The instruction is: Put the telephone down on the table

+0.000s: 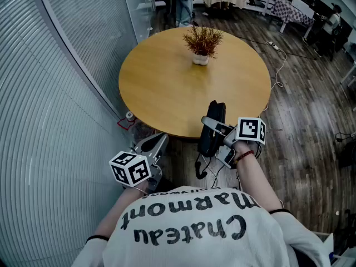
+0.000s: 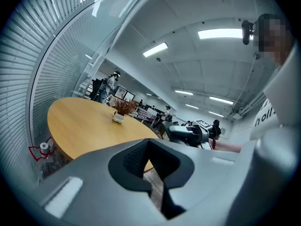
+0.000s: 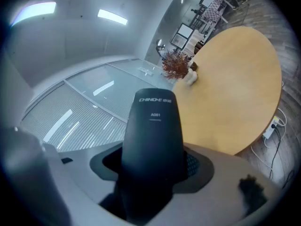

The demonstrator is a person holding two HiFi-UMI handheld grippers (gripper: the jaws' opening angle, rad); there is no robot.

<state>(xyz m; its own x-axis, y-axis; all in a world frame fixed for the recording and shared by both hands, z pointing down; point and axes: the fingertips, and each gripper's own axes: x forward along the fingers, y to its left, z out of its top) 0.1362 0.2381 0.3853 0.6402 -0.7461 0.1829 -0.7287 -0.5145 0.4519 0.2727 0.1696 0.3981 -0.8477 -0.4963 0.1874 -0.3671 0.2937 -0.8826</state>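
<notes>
My right gripper (image 1: pixel 214 124) is shut on a black telephone handset (image 1: pixel 212 128), which hangs over the near edge of the round wooden table (image 1: pixel 167 82). Its coiled cord (image 1: pixel 200 168) dangles below. In the right gripper view the handset (image 3: pixel 153 140) stands upright between the jaws and fills the gap, with the table (image 3: pixel 235 102) beyond it. My left gripper (image 1: pixel 151 145) is low at the table's near left edge, shut and holding nothing. The left gripper view shows its closed jaws in front of the table (image 2: pixel 84 126), and the right gripper (image 2: pixel 188 133) off to the right.
A small potted plant (image 1: pixel 202 42) stands near the table's far side. A curved glass wall with blinds (image 1: pixel 55 93) runs close along the left. A red object (image 1: pixel 125 121) sits on the floor by the table, and cables (image 1: pixel 278 60) cross the wood floor at right.
</notes>
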